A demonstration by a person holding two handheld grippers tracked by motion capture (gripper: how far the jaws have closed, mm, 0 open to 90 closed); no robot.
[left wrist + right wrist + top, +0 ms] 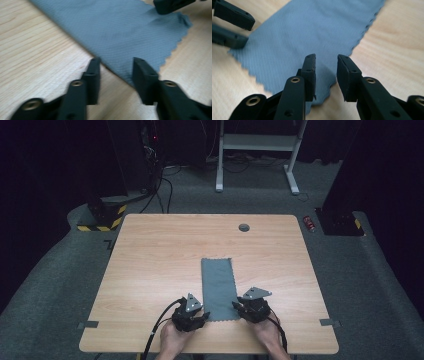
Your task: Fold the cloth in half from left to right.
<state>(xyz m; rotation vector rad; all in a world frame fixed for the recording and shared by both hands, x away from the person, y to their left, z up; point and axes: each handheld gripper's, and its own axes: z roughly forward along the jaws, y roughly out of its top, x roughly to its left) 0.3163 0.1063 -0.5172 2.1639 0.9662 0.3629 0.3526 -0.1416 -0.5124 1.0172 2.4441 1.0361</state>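
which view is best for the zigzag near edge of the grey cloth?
Right gripper view: the grey cloth shows its scalloped near edge sharply from corner to corner, ahead of the open right gripper. The left gripper view shows one blurred stretch of that edge; the high view shows the whole cloth, its edge tiny.

No legible text — none anywhere

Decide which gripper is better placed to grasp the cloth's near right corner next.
Right. The right gripper sits open at that corner of the grey cloth, jaws either side of its edge. The left gripper waits open at the opposite near corner.
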